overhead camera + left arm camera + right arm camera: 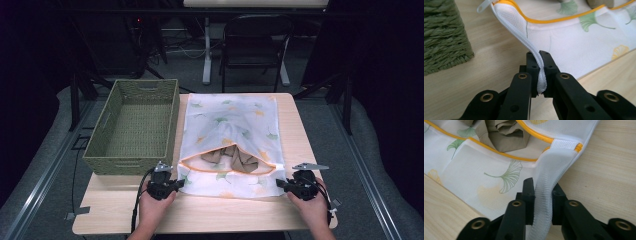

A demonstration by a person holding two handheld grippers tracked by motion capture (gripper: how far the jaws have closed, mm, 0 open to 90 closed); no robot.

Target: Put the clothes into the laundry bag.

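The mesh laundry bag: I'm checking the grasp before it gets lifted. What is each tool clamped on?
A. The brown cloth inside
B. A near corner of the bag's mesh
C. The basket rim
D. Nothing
B: the left tool and the right tool each pinch white mesh of the mesh laundry bag.

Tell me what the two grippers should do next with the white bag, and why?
Probably lift together: the left gripper and right gripper each pinch a near corner of the white leaf-printed mesh laundry bag, whose orange zipper gapes over brown cloth.
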